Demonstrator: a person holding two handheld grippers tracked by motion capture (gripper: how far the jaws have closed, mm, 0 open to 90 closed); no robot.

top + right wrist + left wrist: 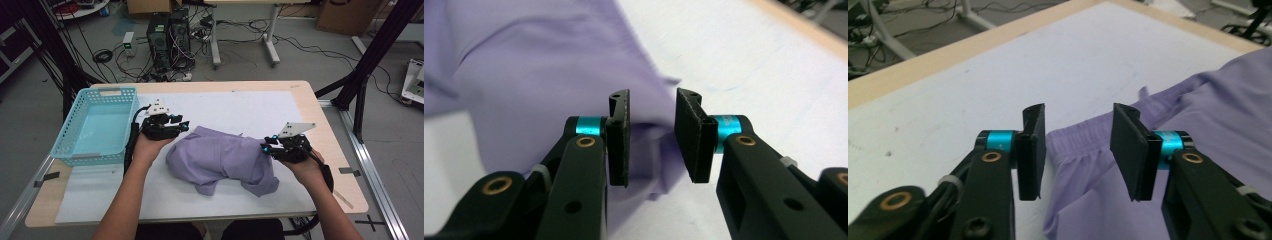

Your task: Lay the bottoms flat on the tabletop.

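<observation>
A crumpled lilac garment (220,159) lies in a heap on the white sheet in the middle of the table. My left gripper (184,125) sits at its left end, my right gripper (264,146) at its right end. In the left gripper view the left gripper (1078,150) is open, its jaws apart over the garment's (1158,150) elastic hem without pressing it. The right gripper (651,137) is open too, with an edge of the garment (549,80) showing in the gap, untouched by the pads.
A light blue plastic basket (64,145) stands on the table's left side, next to my left hand. The white sheet (250,107) covers most of the wooden tabletop (345,175). Computers, cables and desk legs are on the floor beyond the far edge.
</observation>
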